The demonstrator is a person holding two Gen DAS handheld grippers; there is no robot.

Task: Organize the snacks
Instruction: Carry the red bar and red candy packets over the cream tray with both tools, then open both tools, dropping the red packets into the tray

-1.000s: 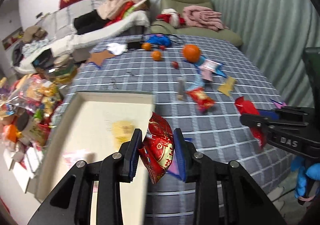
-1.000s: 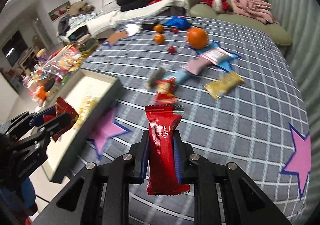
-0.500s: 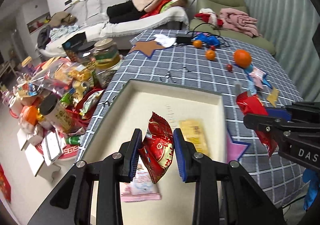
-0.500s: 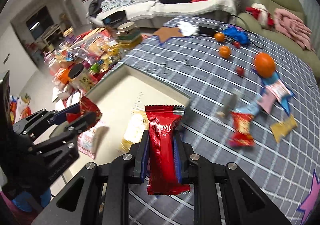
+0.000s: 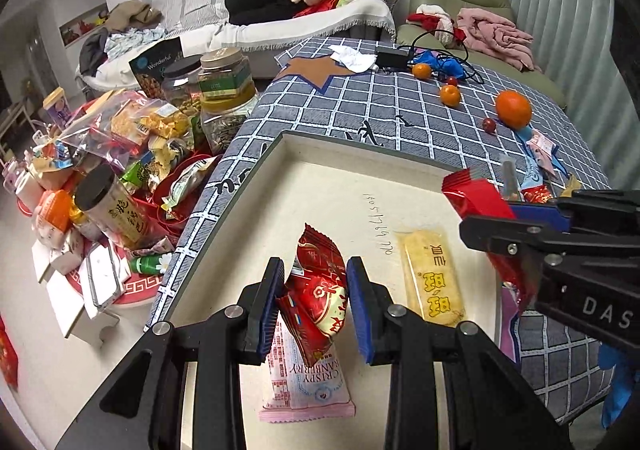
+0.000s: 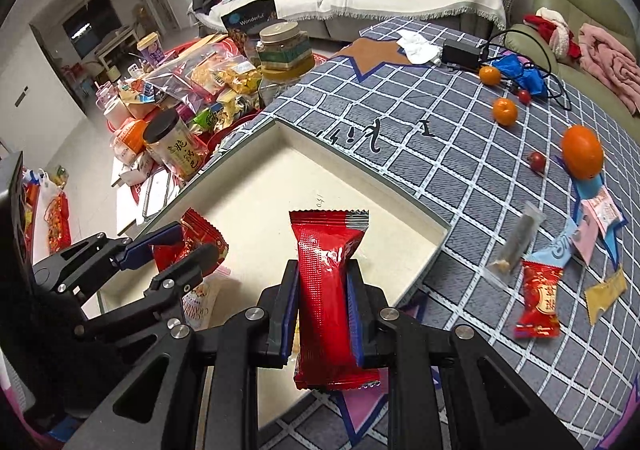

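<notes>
A red patterned packet is being clamped by the left hand-held gripper over the tray. A plain red packet is being gripped by the right hand-held gripper at the tray's edge.

Both wrist views look down over one tray.

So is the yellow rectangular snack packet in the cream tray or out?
In: the yellow rectangular snack packet lies flat on the cream tray floor.
</notes>
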